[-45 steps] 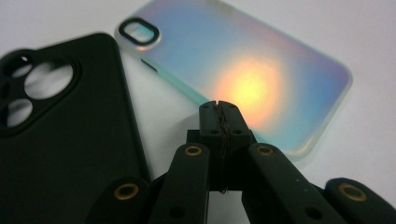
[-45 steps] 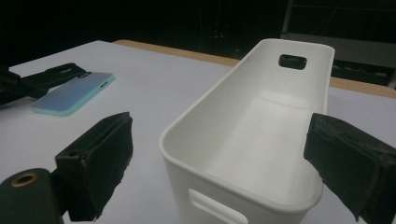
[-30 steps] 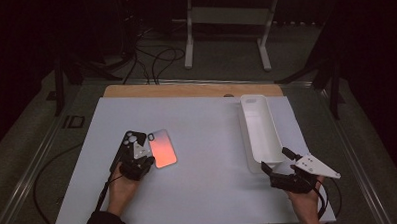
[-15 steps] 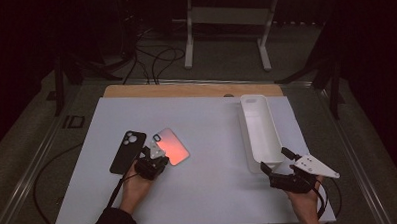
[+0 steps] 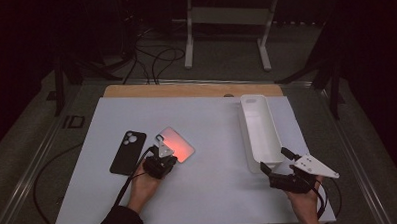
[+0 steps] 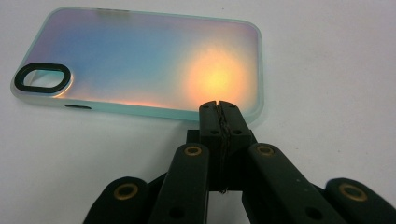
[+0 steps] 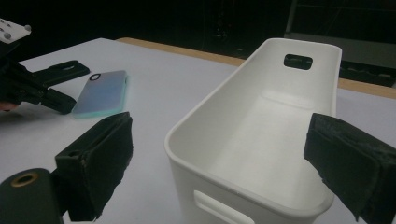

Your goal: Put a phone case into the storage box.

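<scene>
An iridescent phone case [image 5: 176, 144] lies flat on the white table top, glowing orange and blue in the left gripper view [image 6: 140, 65]. My left gripper [image 5: 160, 156] is shut, its tips [image 6: 219, 109] pressed together at the case's near edge with nothing between them. A black phone case [image 5: 128, 152] lies just left of it. At the right, a long white bin [image 5: 259, 127] stands empty. My right gripper [image 5: 274, 162] is open at the bin's near end, its pads [image 7: 100, 163] either side of the bin's near end [image 7: 205, 107].
The white table top [image 5: 214, 196] ends in a wooden strip [image 5: 185, 90] at the back. Beyond it stand a metal stand [image 5: 228, 21] and floor cables [image 5: 154, 58]. The right gripper view takes in the left gripper [image 7: 28, 88] and both cases [image 7: 102, 93].
My left gripper moved right, off the black case, to the iridescent case's near edge. The iridescent case shifted slightly right. The right gripper stayed put.
</scene>
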A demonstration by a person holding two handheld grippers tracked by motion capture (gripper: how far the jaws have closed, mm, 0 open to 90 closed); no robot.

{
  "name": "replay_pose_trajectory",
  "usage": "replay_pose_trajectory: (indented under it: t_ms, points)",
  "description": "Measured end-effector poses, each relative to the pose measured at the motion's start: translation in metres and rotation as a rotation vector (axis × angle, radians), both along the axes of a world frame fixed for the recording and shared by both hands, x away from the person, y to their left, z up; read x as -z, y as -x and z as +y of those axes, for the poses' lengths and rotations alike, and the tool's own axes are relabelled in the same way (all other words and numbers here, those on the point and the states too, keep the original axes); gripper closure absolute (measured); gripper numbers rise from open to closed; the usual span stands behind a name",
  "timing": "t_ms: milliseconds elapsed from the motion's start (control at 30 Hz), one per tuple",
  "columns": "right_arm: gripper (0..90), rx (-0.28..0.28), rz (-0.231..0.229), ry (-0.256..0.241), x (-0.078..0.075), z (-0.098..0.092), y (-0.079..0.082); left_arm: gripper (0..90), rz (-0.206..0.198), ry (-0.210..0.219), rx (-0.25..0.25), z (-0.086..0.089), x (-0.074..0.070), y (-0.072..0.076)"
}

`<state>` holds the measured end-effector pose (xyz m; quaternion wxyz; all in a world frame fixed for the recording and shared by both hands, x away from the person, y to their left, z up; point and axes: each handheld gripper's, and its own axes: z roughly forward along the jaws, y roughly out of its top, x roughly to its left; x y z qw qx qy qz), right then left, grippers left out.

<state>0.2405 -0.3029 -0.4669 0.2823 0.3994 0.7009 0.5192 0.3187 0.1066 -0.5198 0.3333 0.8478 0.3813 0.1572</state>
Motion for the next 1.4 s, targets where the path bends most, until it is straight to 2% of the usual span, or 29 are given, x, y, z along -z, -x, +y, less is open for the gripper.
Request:
replay_pose_trajectory:
  t_ms: [200, 367, 467, 533, 567, 600, 667, 700, 733, 767, 800, 833, 867, 900, 1000, 1067, 1133, 1200, 1300, 1400]
  points:
    - [7.8, 0.001, -0.001, -0.002, 0.0, -0.001, 0.0, 88.8, -0.005, 0.023, -0.006, 0.002, -0.003, 0.001]
    - [7.8, -0.001, -0.001, -0.005, 0.0, -0.001, 0.0, 83.7, -0.052, 0.106, -0.044, 0.017, -0.02, 0.008]
    - [7.8, -0.001, -0.002, -0.005, 0.0, -0.001, 0.0, 75.0, -0.112, 0.151, -0.042, 0.031, -0.035, 0.019]
    - [7.8, -0.001, -0.002, -0.004, 0.0, -0.001, 0.0, 63.9, -0.15, 0.173, -0.063, 0.041, -0.042, 0.026]
    - [7.8, -0.001, -0.001, -0.005, 0.0, -0.001, 0.0, 59.8, -0.16, 0.214, -0.053, 0.049, -0.047, 0.031]
    - [7.8, -0.002, -0.002, -0.006, 0.0, 0.0, 0.0, 56.8, -0.162, 0.232, -0.046, 0.053, -0.049, 0.034]
    - [7.8, -0.004, -0.002, -0.005, 0.0, 0.0, 0.0, 50.5, -0.192, 0.25, -0.053, 0.064, -0.054, 0.043]
    - [7.8, -0.007, -0.001, -0.004, 0.0, 0.001, 0.0, 47.9, -0.209, 0.279, -0.049, 0.072, -0.056, 0.049]
    - [7.8, -0.007, -0.001, -0.004, 0.0, 0.001, 0.0, 46.3, -0.209, 0.279, -0.049, 0.072, -0.056, 0.049]
    - [7.8, -0.012, 0.0, -0.004, 0.0, 0.001, 0.0, 46.3, -0.222, 0.303, -0.063, 0.081, -0.057, 0.055]
    - [7.8, -0.018, -0.001, -0.004, 0.001, 0.002, 0.0, 37.3, -0.238, 0.3, -0.077, 0.085, -0.057, 0.059]
    - [7.8, -0.023, -0.005, -0.002, 0.001, 0.003, 0.0, 33.5, -0.251, 0.295, -0.087, 0.089, -0.057, 0.062]
    - [7.8, -0.027, -0.008, 0.0, 0.001, 0.003, 0.0, 25.4, -0.266, 0.288, -0.102, 0.092, -0.057, 0.066]
    - [7.9, -0.031, -0.01, -0.001, 0.001, 0.004, 0.0, 25.4, -0.278, 0.276, -0.111, 0.095, -0.057, 0.068]
    - [7.9, -0.037, -0.018, -0.001, 0.001, 0.004, 0.0, 15.4, -0.315, 0.239, -0.148, 0.107, -0.056, 0.076]
    - [7.9, -0.039, -0.024, -0.006, 0.0, 0.004, 0.0, 12.9, -0.32, 0.236, -0.152, 0.113, -0.055, 0.079]
    - [7.9, -0.042, -0.021, -0.008, 0.0, 0.004, 0.0, 3.6, -0.318, 0.234, -0.168, 0.12, -0.053, 0.082]
    - [7.9, -0.043, -0.022, -0.006, 0.001, 0.005, 0.0, 0.3, -0.321, 0.23, -0.185, 0.125, -0.051, 0.086]
    - [7.9, -0.044, -0.025, -0.001, 0.0, 0.006, 0.001, 0.0, -0.333, 0.243, -0.216, 0.131, -0.045, 0.092]
    - [7.9, -0.047, -0.027, -0.007, 0.0, 0.007, 0.0, 0.1, -0.327, 0.252, -0.231, 0.134, -0.042, 0.092]
